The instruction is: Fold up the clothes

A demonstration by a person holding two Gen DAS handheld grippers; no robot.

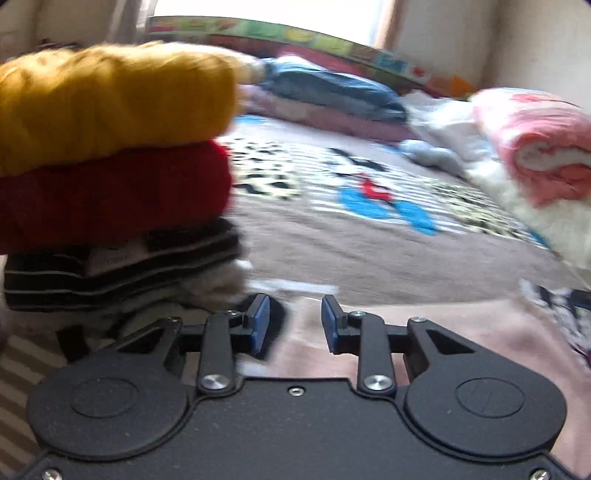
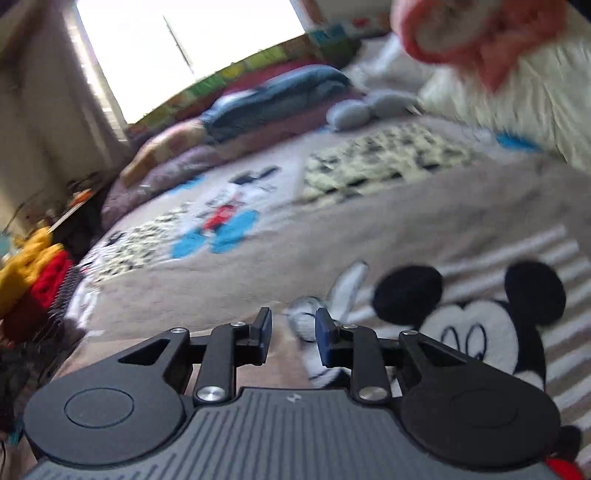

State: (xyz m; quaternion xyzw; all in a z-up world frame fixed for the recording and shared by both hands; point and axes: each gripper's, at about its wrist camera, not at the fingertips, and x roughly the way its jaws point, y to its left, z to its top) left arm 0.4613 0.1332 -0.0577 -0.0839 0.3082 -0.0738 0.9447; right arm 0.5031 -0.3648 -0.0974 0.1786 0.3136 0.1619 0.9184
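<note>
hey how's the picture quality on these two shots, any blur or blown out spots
Left wrist view: folded stack and bedspread smeared by motion blur, window overexposed. Right wrist view: heavier blur on the pink blanket, window blown white; both fisheye-curved, grippers sharp.

The left gripper (image 1: 295, 325) is matte black plastic; two round housings with raised discs flank a flat body; angled black links carry silver screws at each pivot; a small screw sits at the body's centre; the fingers (image 1: 260, 321) are black with blue pads. The right gripper (image 2: 293, 334) has the same build; its body is grey and ribbed with lengthwise grooves and a tiny pale mark near the front edge; its fingers (image 2: 325, 338) also bear blue pads.
</note>
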